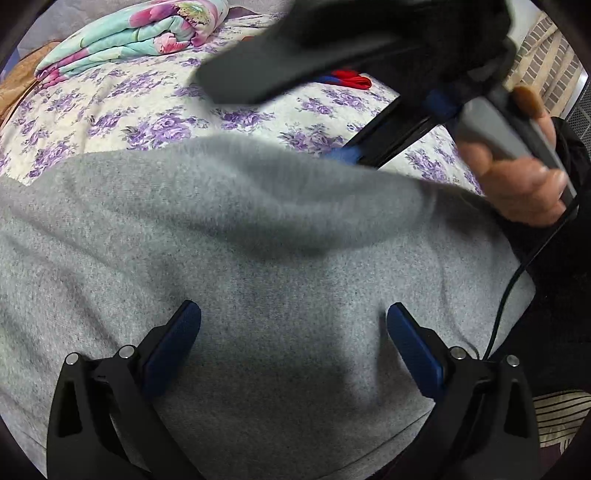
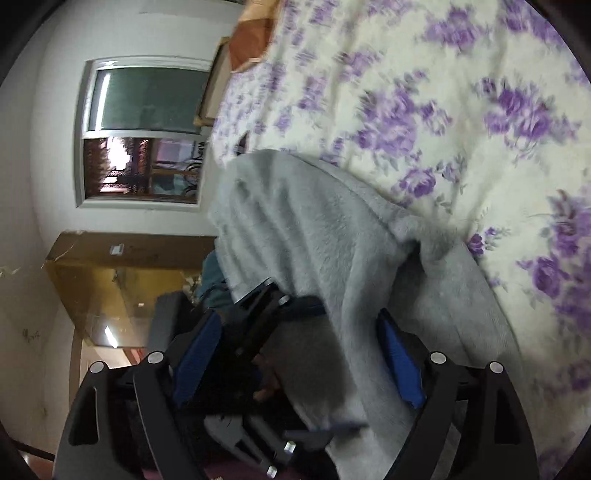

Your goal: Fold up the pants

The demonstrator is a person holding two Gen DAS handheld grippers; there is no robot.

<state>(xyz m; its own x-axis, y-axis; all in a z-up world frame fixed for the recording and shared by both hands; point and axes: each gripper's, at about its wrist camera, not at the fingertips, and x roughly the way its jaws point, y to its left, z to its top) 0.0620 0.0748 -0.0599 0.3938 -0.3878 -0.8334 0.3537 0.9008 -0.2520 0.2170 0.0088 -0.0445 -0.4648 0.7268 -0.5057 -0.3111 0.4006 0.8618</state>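
Note:
The grey fleece pants point(image 1: 236, 236) lie on the floral bedspread point(image 1: 122, 110), with a fold raised across the middle. My left gripper point(image 1: 293, 325) is open just above the grey cloth, fingers apart, holding nothing. In the left wrist view the right gripper point(image 1: 354, 153) comes in from the upper right, held by a hand point(image 1: 517, 177), its blue tips at the edge of the raised fold. In the right wrist view my right gripper point(image 2: 299, 343) is open and rolled sideways, with a hanging edge of the pants point(image 2: 325, 240) between its spread fingers. The other gripper's black body shows under the cloth.
A folded floral quilt point(image 1: 136, 33) lies at the far left of the bed. A red and blue item point(image 1: 349, 79) lies at the far side. A black cable point(image 1: 517, 273) runs over the pants' right edge. A window point(image 2: 144, 129) and a cardboard box point(image 2: 122, 280) are beyond the bed.

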